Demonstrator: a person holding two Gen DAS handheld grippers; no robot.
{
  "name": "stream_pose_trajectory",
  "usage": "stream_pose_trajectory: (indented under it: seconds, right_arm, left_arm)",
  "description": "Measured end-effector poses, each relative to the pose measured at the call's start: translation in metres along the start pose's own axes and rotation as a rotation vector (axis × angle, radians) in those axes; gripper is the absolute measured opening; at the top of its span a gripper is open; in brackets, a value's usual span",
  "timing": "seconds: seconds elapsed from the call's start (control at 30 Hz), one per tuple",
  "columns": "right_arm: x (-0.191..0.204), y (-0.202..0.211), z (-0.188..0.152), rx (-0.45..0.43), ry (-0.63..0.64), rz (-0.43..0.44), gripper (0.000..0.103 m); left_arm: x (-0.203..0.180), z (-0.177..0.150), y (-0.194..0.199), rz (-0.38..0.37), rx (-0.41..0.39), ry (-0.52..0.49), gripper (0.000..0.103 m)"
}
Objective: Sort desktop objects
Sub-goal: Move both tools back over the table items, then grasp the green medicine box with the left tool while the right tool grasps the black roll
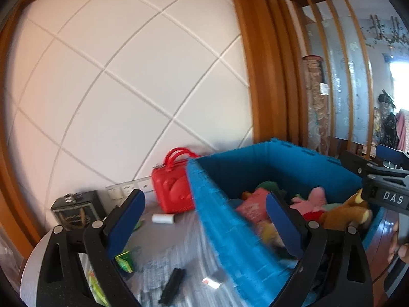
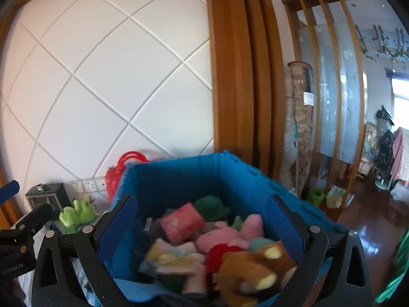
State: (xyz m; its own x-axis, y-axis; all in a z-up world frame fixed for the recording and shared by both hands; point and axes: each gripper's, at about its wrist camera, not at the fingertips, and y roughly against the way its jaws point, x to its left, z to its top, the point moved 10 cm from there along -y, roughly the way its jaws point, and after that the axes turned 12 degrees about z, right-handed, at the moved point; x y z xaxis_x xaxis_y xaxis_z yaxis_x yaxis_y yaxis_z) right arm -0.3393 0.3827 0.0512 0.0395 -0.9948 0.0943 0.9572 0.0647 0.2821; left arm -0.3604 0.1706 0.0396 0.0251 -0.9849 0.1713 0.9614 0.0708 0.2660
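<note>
A blue fabric bin (image 2: 179,179) holds soft toys: a pink plush (image 2: 230,232), a brown plush (image 2: 250,268), a pink pouch (image 2: 181,222) and a green plush (image 2: 212,204). My right gripper (image 2: 202,230) hangs open over the bin with nothing between its pads. My left gripper (image 1: 204,225) is open too. It straddles the bin's near wall (image 1: 219,217), one pad over the table and one over the toys. A green frog plush (image 2: 76,213) lies on the table left of the bin.
On the covered table left of the bin are a red toy case (image 1: 173,189), a white roll (image 1: 163,218), a black bar (image 1: 172,281), a small white packet (image 1: 212,281), green packets (image 1: 122,258) and a black box (image 1: 74,207). A tiled wall stands behind.
</note>
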Motion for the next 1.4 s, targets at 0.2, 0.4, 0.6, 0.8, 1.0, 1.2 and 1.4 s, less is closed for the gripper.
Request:
stream_pose_trajectory:
  seconds: [0.2, 0.4, 0.6, 0.8, 1.0, 1.2, 1.4]
  right_arm:
    - [0.075, -0.02, -0.012, 0.033, 0.029, 0.087, 0.102]
    - [0.168, -0.044, -0.033, 0.07, 0.059, 0.208, 0.102]
    - [0.246, -0.074, -0.071, 0.13, 0.085, 0.29, 0.102]
    - [0.292, -0.107, -0.105, 0.203, 0.136, 0.368, 0.102]
    - [0.315, -0.145, -0.111, 0.207, 0.206, 0.425, 0.102]
    - [0.31, -0.205, -0.167, 0.333, 0.233, 0.439, 0.102]
    - [0.285, -0.26, -0.231, 0.49, 0.141, 0.411, 0.102]
  left_arm:
    - [0.094, -0.041, -0.008, 0.114, 0.056, 0.01, 0.097]
    - [0.222, -0.095, -0.022, 0.283, 0.144, 0.025, 0.097]
    - [0.293, -0.152, -0.047, 0.368, 0.243, 0.004, 0.097]
    - [0.31, -0.218, -0.086, 0.358, 0.348, 0.022, 0.097]
    - [0.3, -0.265, -0.144, 0.317, 0.469, 0.057, 0.097]
    - [0.277, -0.26, -0.206, 0.276, 0.483, 0.045, 0.097]
    - [0.244, -0.254, -0.284, 0.199, 0.503, 0.042, 0.097]
